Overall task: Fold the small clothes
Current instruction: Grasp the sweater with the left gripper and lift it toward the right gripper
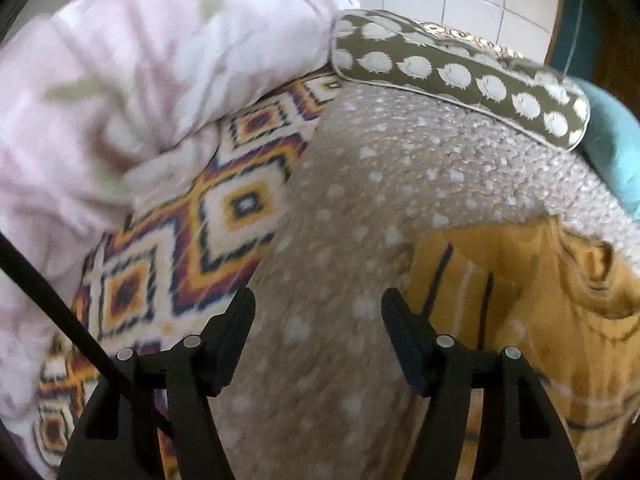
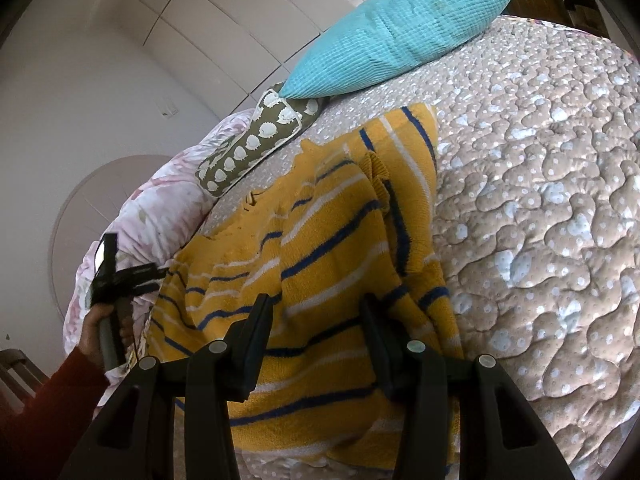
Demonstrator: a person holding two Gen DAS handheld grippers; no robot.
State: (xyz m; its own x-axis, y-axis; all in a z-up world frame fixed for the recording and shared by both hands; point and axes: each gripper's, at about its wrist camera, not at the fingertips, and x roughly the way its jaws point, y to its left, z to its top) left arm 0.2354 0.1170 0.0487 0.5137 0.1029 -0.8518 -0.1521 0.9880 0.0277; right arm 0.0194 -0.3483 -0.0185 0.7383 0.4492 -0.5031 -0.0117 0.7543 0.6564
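A small yellow knitted sweater with blue and white stripes lies rumpled on the beige quilted bedspread. My right gripper is open just above the sweater's near part, holding nothing. In the left wrist view the sweater lies at the lower right. My left gripper is open and empty over the bedspread, to the left of the sweater. The left gripper also shows at the far left of the right wrist view, held in a hand.
A turquoise pillow and an olive pillow with white spots lie at the head of the bed. A pink floral duvet is bunched at the left over a patterned blanket.
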